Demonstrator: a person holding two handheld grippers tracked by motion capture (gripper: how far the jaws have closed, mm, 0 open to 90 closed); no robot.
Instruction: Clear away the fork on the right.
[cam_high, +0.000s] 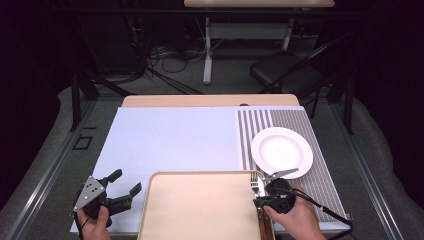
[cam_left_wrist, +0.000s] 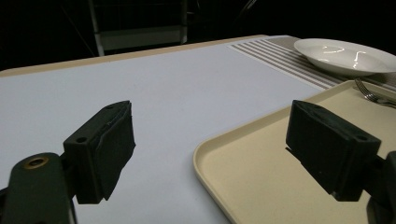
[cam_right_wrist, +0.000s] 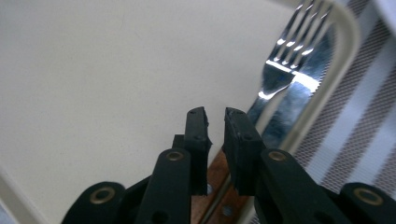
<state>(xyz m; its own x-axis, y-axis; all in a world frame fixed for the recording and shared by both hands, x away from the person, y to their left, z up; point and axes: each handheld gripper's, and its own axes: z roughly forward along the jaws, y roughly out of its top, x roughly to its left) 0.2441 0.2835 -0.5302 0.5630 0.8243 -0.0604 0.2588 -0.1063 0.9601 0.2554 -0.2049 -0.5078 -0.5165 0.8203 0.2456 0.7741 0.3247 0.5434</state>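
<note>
Hovering low over the tray's (cam_high: 200, 210) right edge, the right claw (cam_right_wrist: 215, 122) has its jaws drawn nearly together with only a thin gap, and I cannot tell whether they pinch anything. Just beyond and right of its tips lies the fork (cam_right_wrist: 285, 70), tines pointing away, resting along the tray's rim with its wooden handle running back beneath the jaws. Past the tray's corner a white plate (cam_high: 281, 151) sits on the striped mat (cam_high: 325, 175). Over at the left, the left claw (cam_high: 123, 186) rests released, jaws spread wide, beside the tray on the pale surface (cam_high: 170, 140).
</note>
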